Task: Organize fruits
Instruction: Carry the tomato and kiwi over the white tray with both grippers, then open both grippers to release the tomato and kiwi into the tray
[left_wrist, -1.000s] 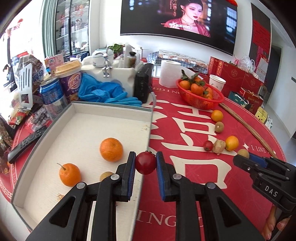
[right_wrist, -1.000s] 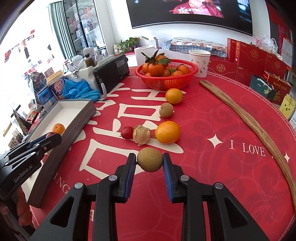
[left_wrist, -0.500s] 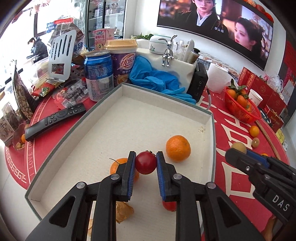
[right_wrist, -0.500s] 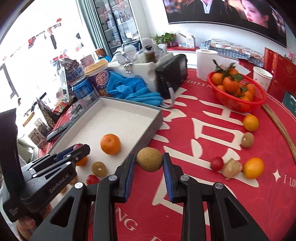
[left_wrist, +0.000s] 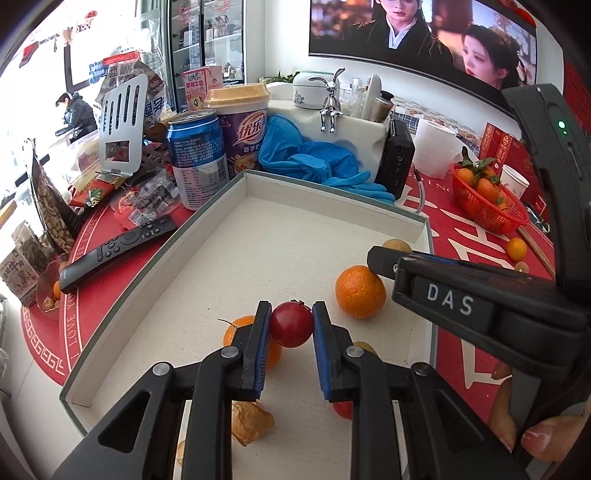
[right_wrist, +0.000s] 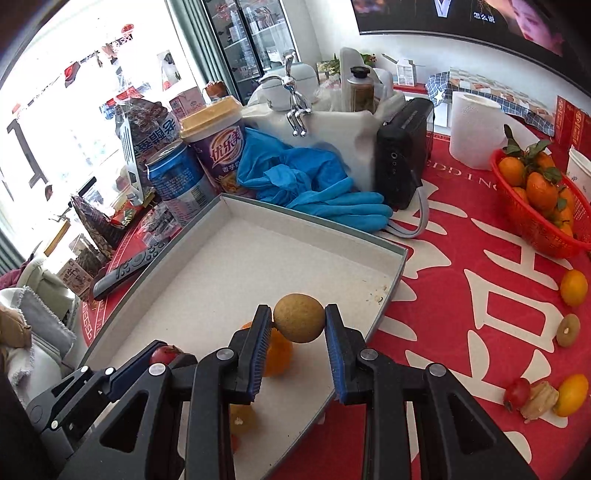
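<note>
Black TV remote (left_wrist: 114, 251) at 9 o'clock, outside shallow white cardboard tray (left_wrist: 155, 284). Left gripper (left_wrist: 291, 328) over tray, jaws clamped on small round red fruit (left_wrist: 291, 324). Orange mandarin (left_wrist: 360, 291) on tray floor at 2 o'clock of it. Right gripper (right_wrist: 298, 325) over tray, jaws clamped on round brown-yellow fruit (right_wrist: 298, 317). Red plastic basket (right_wrist: 546, 236) of oranges at 3 o'clock on red tablecloth.

small orange (left_wrist: 236, 330) half behind tongs, red fruit (left_wrist: 341, 409) mostly hidden — basket (right_wrist: 546, 236) cropped

One blue can (left_wrist: 197, 158), one remote (left_wrist: 118, 252), one basket (right_wrist: 543, 214).
</note>
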